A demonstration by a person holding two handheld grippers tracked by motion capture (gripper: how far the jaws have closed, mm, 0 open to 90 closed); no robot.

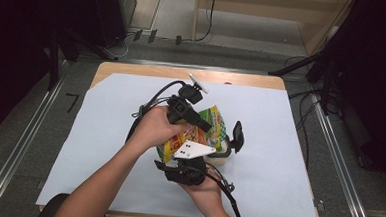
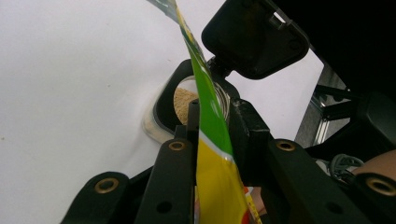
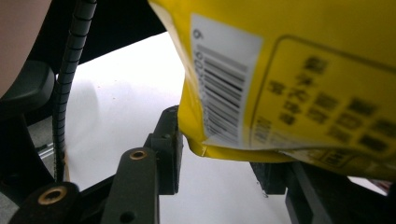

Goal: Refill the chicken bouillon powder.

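The person is tipping a yellow and green snack bag (image 1: pixel 195 133) over a pale container (image 1: pixel 220 154) that sits on the white sheet (image 1: pixel 279 143) covering the table, just right of the 2 hands.

The left gripper (image 1: pixel 204 124) is clamped on the bag: in the left gripper view its 2 black jaws pinch the thin green and yellow film (image 2: pixel 212 140) edge-on between them. Straight past those jaws lies the container's open mouth (image 2: pixel 184 100), black-rimmed, with tan powder or crumbs inside, and its black flip lid (image 2: pixel 254 37) stands swung up behind it.

The right gripper (image 1: pixel 187 172) sits below the bag, nearer the person. In the right gripper view the bag's yellow bottom corner with the barcode (image 3: pixel 224 88) hangs between the jaws; 1 jaw stands close beside it, but I cannot tell whether the pair is really squeezing it (the far jaw is mostly hidden behind the bag).

The relation that matters: the bag's long axis runs on a slant from the right gripper low and near the person, up through the left gripper, toward the container's mouth. The left gripper is the nearer of the 2 to the opening, so it steers where the contents fall, while the right one would lift the bag's tail. My guess is that pouring is under way, and a small sideways drift of the bag's edge would send crumbs onto the sheet.
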